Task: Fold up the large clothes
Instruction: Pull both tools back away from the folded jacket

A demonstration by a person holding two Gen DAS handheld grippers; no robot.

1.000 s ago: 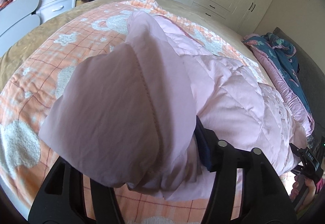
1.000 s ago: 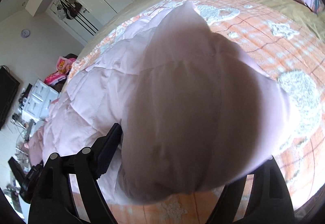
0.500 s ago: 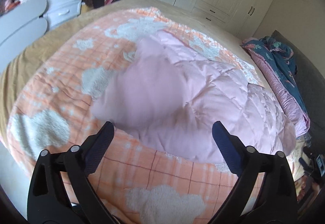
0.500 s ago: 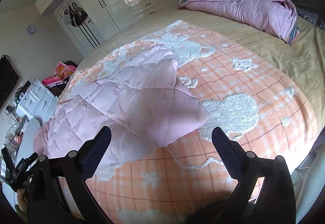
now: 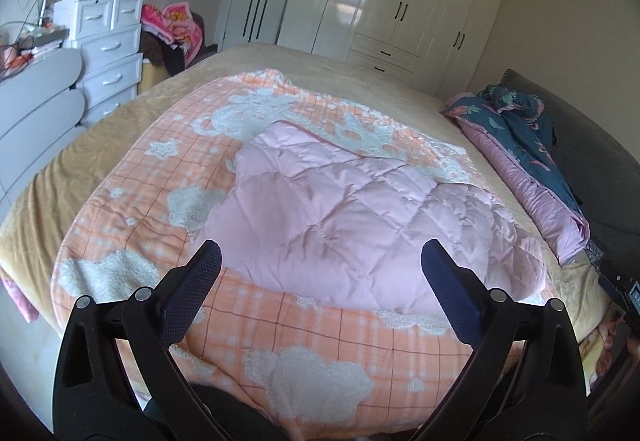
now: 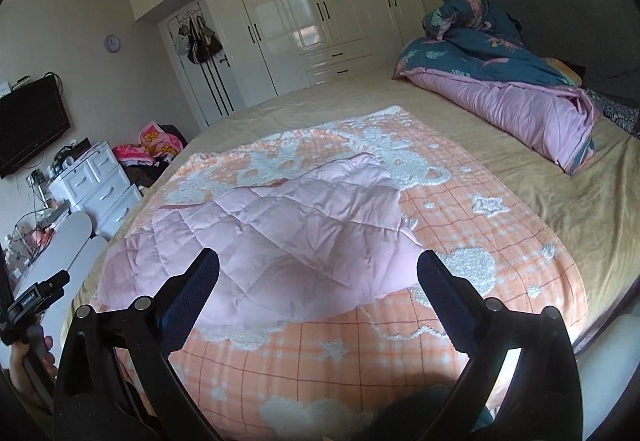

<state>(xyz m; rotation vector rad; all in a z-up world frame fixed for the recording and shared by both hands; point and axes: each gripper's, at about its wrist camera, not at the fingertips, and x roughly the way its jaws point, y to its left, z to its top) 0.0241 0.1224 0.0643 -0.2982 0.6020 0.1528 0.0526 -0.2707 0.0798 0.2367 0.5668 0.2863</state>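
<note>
On the orange blanket (image 5: 280,325), pink jacket (image 5: 360,225) lying folded over, free of both claws. Left gripper (image 5: 320,261) and right gripper (image 6: 318,261) hanging spread wide, empty, jaws just opening. Likely between folds; next calling for regripping an edge.

Both wrist cams look forward and down from above the near bed edge, own claw fingers framing the bottom. Left cam faces the glossy white wardrobe wall (image 5: 400,9), dresser left. Right cam angles more toward the grey headboard (image 6: 552,13). Both share the pale pink quilted puffer jacket (image 5: 340,217) mid-frame on the orange checked blanket (image 5: 304,337).
</note>
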